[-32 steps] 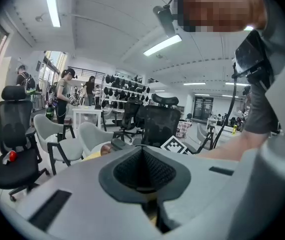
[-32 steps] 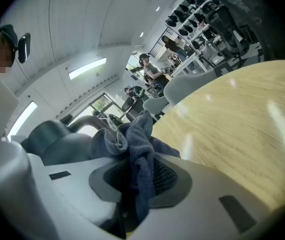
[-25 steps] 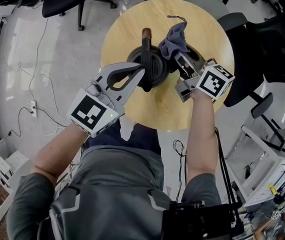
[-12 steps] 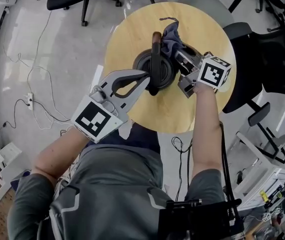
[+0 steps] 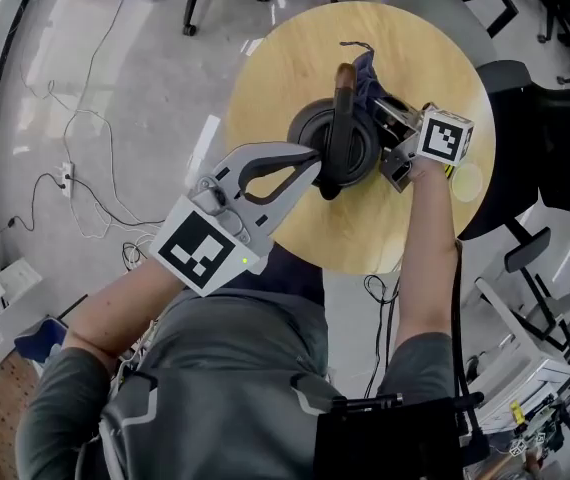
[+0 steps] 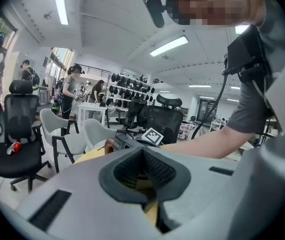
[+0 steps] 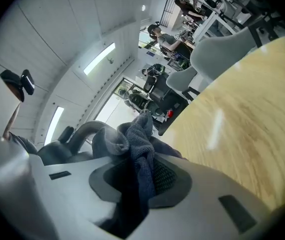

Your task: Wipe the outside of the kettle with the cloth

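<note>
In the head view, a black kettle point(image 5: 312, 131) stands near the middle of the round desk point(image 5: 285, 58). The left gripper point(image 5: 310, 155) has its fingers clenched on nothing. Their tips are just beside the kettle, on the side toward the desk's left edge. The right gripper point(image 5: 379, 106) is on the kettle's other side. It pinches a blue-grey cloth point(image 5: 363, 71) against the kettle.

In the left gripper view, the fingers point(image 6: 142, 170) are pressed together and empty. The kettle's handle point(image 6: 113, 144) pokes up behind them.

In the right gripper view, the fingers point(image 7: 165, 176) squeeze the cloth point(image 7: 132, 139), and it bunches up past them. The kettle point(image 7: 75, 134) is beside it, and the desk point(image 7: 242, 114) is behind.
</note>
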Demonstrator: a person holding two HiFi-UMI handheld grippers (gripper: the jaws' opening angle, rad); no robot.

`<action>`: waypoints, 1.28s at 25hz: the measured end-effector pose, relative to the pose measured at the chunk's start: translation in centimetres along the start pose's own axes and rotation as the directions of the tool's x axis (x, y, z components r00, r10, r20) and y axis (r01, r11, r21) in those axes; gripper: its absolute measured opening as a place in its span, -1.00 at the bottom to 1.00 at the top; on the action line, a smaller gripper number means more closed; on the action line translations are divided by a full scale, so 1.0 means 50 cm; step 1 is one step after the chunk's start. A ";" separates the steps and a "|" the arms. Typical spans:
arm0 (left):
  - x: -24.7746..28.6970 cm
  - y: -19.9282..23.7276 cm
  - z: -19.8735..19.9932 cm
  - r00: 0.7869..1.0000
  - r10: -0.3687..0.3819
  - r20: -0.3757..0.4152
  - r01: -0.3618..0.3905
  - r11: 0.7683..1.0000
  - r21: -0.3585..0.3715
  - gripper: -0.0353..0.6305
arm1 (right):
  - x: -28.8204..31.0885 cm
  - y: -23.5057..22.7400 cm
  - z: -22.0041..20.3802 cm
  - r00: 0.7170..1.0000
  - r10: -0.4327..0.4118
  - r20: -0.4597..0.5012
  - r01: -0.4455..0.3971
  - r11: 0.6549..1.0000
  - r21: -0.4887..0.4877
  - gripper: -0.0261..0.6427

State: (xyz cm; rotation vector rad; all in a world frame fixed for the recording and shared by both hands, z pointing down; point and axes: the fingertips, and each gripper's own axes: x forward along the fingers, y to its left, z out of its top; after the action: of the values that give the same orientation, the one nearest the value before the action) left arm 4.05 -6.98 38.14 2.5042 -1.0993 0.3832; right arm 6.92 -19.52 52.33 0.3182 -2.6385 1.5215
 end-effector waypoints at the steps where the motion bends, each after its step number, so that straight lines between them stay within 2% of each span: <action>1: -0.003 0.001 -0.001 1.000 0.000 0.001 0.000 1.000 0.000 -0.87 | 0.003 -0.011 -0.007 1.000 -0.007 -0.012 0.008 1.000 0.013 -0.65; 9: -0.012 0.006 -0.008 1.000 0.017 -0.006 -0.017 1.000 -0.004 -0.87 | 0.023 -0.057 -0.031 0.993 -0.044 -0.109 0.046 0.999 0.013 -0.65; 14: -0.029 0.020 -0.007 0.999 0.048 -0.007 -0.048 0.999 -0.008 -0.87 | 0.026 -0.070 -0.031 0.982 -0.131 -0.136 0.123 0.990 -0.067 -0.65; 21: -0.070 0.034 0.015 0.997 0.075 -0.002 -0.075 0.997 0.008 -0.87 | -0.005 -0.067 -0.021 0.980 -0.197 -0.007 0.197 0.980 -0.022 -0.64; 25: -0.093 0.033 0.037 0.997 0.072 -0.018 -0.071 0.996 0.051 -0.87 | -0.035 -0.034 0.015 0.966 -0.231 0.118 0.230 0.973 0.019 -0.64; 28: -0.112 0.020 0.064 0.998 0.055 -0.006 -0.054 0.994 0.094 -0.87 | -0.062 0.007 0.023 0.955 -0.261 0.141 0.266 0.964 -0.018 -0.64; 32: -0.149 0.013 0.116 0.999 0.026 0.045 -0.032 0.990 0.134 -0.87 | -0.114 0.085 0.052 0.923 -0.325 0.205 0.353 0.928 -0.117 -0.64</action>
State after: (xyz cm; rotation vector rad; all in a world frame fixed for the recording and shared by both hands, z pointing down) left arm -0.77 -5.13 30.19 2.6281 -1.1633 0.4268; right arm 11.64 -18.90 46.43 0.8909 -2.6282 1.2257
